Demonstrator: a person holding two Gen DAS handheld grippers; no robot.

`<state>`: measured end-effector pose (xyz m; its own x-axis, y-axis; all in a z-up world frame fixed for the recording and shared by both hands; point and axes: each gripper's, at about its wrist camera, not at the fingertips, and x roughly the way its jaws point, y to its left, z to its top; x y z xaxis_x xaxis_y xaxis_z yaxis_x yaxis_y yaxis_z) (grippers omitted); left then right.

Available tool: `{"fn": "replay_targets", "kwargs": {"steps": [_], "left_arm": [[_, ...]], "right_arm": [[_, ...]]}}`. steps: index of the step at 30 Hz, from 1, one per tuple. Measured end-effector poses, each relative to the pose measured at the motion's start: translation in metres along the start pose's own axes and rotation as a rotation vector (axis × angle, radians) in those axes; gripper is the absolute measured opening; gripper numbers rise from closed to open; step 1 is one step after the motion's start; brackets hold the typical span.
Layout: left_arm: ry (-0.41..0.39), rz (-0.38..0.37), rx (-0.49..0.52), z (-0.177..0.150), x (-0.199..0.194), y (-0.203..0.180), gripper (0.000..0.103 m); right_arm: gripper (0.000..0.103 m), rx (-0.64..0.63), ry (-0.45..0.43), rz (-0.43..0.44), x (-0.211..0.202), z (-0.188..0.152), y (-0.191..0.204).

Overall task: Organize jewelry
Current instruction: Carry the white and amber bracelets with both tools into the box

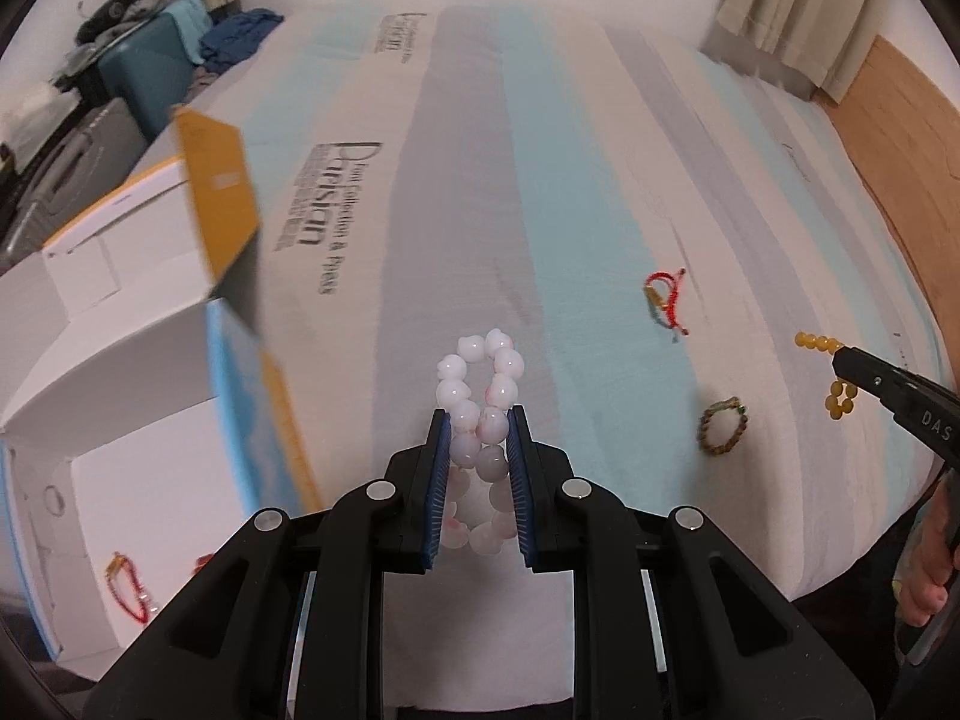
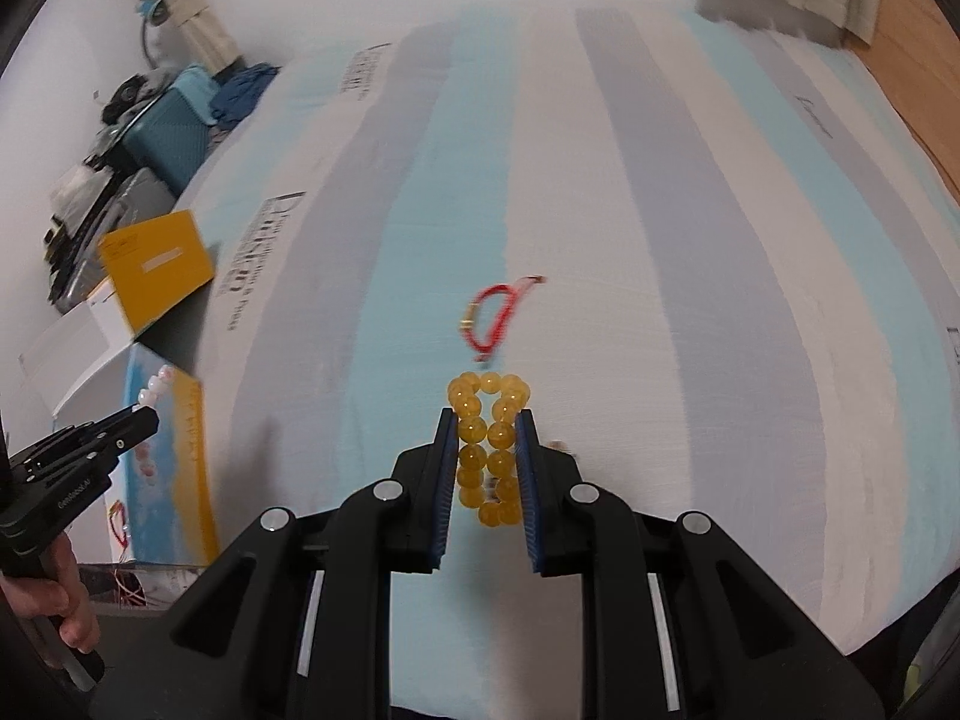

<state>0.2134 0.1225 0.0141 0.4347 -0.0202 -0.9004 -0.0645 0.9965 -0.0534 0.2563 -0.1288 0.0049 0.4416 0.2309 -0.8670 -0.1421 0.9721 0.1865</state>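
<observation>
Two grippers loaded: left gripper [image 1: 478, 426] clamped on pink bead bracelet [image 1: 480, 384], right gripper [image 2: 486, 426] clamped on amber bead bracelet [image 2: 489, 420]. Red cord bracelet [image 2: 498, 315] lies on the bed [image 2: 690, 240] just ahead of the right gripper; open box [image 1: 120, 480] left of the left gripper.

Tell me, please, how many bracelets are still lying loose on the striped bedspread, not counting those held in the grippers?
2: a red cord bracelet on the turquoise stripe ahead, and a brown beaded bracelet nearer, beside the right gripper. Others may be hidden behind the grippers.
</observation>
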Motion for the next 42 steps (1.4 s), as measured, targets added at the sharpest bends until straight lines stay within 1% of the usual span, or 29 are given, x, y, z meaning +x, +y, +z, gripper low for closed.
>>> {"fn": "replay_targets", "kwargs": {"steps": [5,17,21,26,30,35,42], "left_arm": [[-0.018,0.028,-0.035,-0.014,-0.019,0.035,0.018],[-0.069,0.12,-0.163,-0.056,-0.079,0.152,0.018],[-0.073,0.149,-0.199,-0.069,-0.092,0.182,0.018],[-0.064,0.182,-0.25,-0.088,-0.1,0.222,0.018],[-0.037,0.203,-0.287,-0.104,-0.097,0.247,0.018],[0.016,0.208,-0.322,-0.121,-0.081,0.271,0.018],[0.117,0.178,-0.366,-0.137,-0.038,0.297,0.018]], "right_arm": [[0.018,-0.05,-0.008,0.035,-0.004,-0.004,0.052],[0.018,-0.209,-0.018,0.151,-0.01,-0.024,0.195],[0.018,-0.269,-0.011,0.191,-0.01,-0.034,0.247],[0.018,-0.333,0.011,0.231,-0.005,-0.051,0.302],[0.018,-0.373,0.042,0.245,0.006,-0.066,0.338],[0.018,-0.394,0.11,0.239,0.033,-0.083,0.366],[0.018,-0.407,0.228,0.19,0.081,-0.105,0.391]]}}
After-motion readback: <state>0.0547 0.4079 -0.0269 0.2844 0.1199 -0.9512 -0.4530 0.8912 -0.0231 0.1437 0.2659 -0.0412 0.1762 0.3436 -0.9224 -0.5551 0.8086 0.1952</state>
